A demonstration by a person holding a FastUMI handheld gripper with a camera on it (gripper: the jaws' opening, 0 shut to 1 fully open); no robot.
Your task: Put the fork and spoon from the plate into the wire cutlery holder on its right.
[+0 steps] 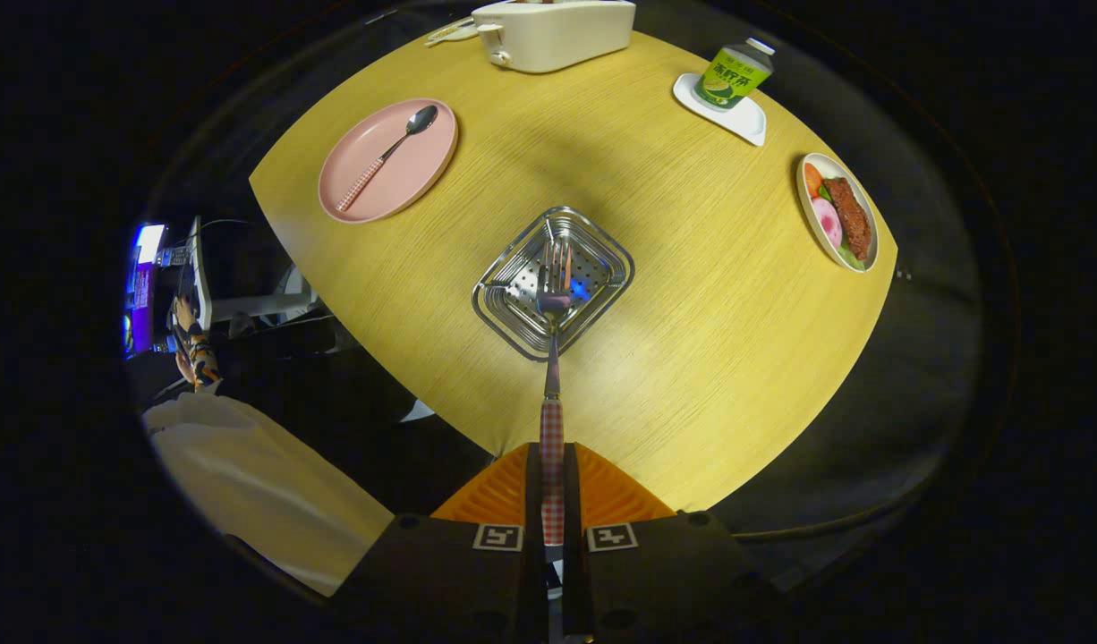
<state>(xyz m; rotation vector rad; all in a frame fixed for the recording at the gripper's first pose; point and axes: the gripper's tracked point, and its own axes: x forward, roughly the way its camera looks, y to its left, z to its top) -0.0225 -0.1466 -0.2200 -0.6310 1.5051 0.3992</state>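
Between the jaws (552, 487) sits the checked handle of the fork (553, 358), clenched from both sides, its tines hanging over the wire cutlery holder (513, 309) just ahead. It looks a light, stiff thing: slim steel neck, red-and-white patterned grip, likely slick on the metal, so the handle is the sensible place to hold. Beyond and to the left, the matching spoon (389, 154) lies slantwise on the pink plate (423, 174), bowl away, handle free to take, on the yellow bench (692, 295).
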